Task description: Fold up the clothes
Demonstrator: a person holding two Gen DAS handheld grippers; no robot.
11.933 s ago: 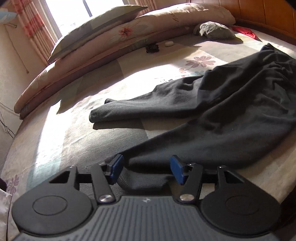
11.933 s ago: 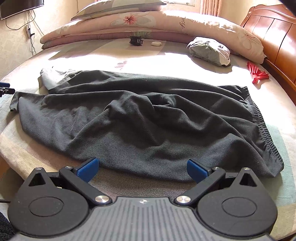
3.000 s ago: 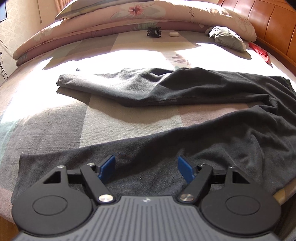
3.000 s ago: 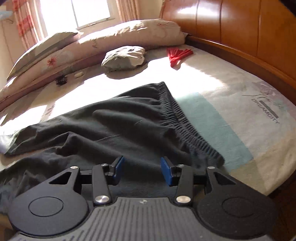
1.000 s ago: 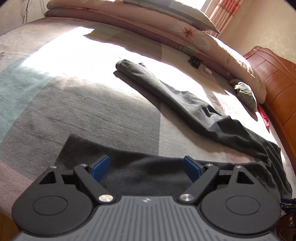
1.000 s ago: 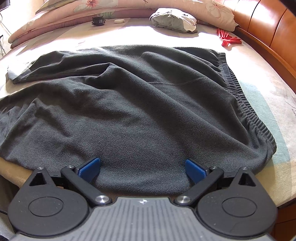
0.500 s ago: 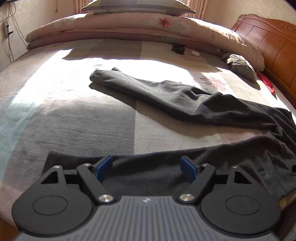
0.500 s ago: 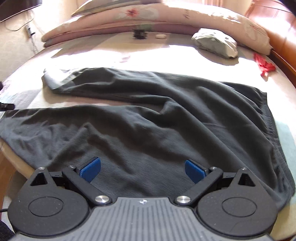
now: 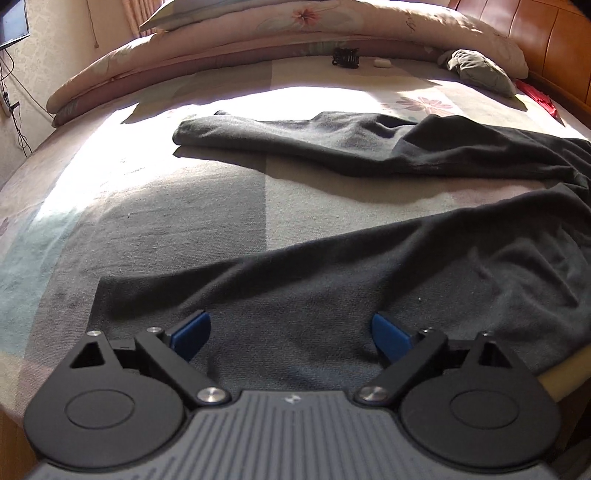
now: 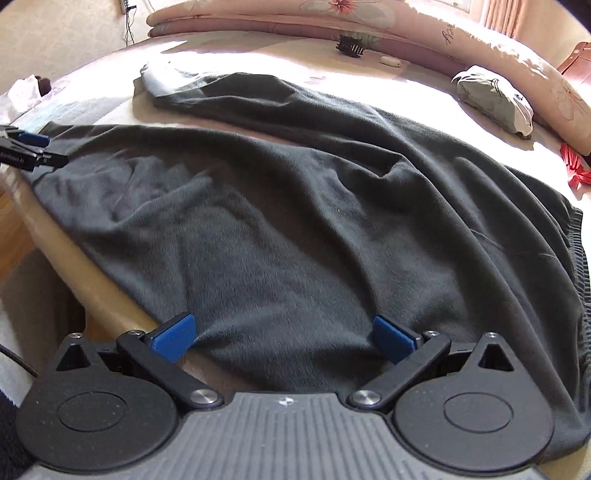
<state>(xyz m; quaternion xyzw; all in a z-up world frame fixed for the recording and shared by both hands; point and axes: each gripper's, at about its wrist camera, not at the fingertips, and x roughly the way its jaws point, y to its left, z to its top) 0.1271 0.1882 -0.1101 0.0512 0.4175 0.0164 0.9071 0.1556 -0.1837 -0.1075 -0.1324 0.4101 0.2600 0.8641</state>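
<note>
Dark grey trousers (image 9: 388, 280) lie spread on the bed, legs pointing left and apart, the far leg (image 9: 314, 140) in sunlight. My left gripper (image 9: 291, 338) is open over the near leg close to its cuff, blue pads wide apart with nothing between them. In the right wrist view the same trousers (image 10: 314, 221) fill the middle, the elastic waistband (image 10: 576, 266) at the right. My right gripper (image 10: 284, 336) is open just above the near edge of the trousers. The left gripper's tip (image 10: 26, 147) shows at the far left by the near cuff.
The bed sheet (image 9: 166, 221) has pale patchwork blocks. Pillows and a rolled quilt (image 9: 295, 33) line the far side, with a black hair clip (image 9: 345, 57), a small white object (image 9: 381, 63), a grey bundle (image 10: 495, 99) and a red item (image 10: 576, 170). A wooden headboard (image 9: 554, 33) stands at right.
Both grippers stay open and have shifted over the trousers: the left view has swung right along the near leg, and the right view has moved lower toward the bed's edge.
</note>
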